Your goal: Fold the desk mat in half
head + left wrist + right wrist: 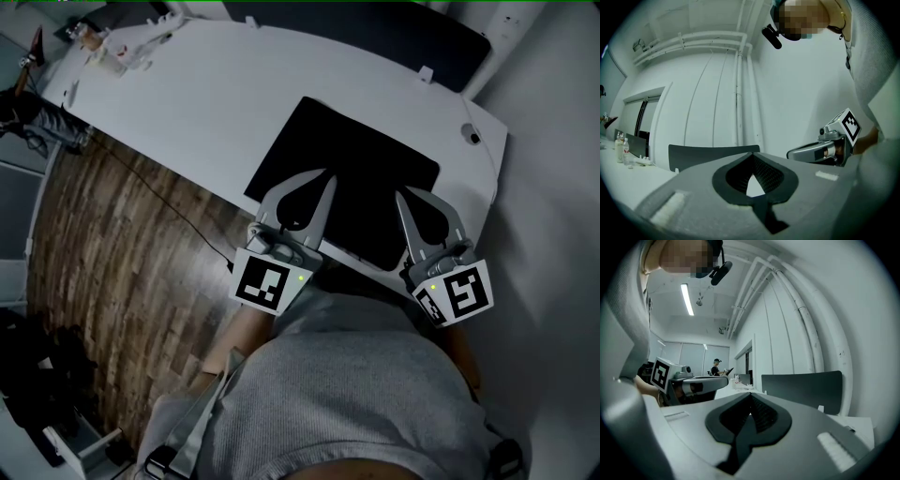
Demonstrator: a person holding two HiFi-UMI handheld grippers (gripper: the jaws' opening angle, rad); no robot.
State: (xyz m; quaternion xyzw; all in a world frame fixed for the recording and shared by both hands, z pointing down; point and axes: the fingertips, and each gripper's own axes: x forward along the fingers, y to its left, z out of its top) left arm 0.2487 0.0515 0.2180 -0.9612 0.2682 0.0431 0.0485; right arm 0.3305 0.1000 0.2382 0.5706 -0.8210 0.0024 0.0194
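The desk mat (375,173) is laid flat and unfolded on the white desk (206,103), at the centre of the head view and slightly to the right. 2 grippers are held over its lower edge. The left gripper (327,176) is seen at lower centre, the right gripper (400,192) at lower right. Each pair of jaws is closed completely, and nothing is clamped between them. Contact between the jaw tips and the mat cannot be confirmed. A wooden floor (103,244) is seen at left.

Black rectangular desk mat (361,173), lying flat, on white desk (206,103), by its front edge
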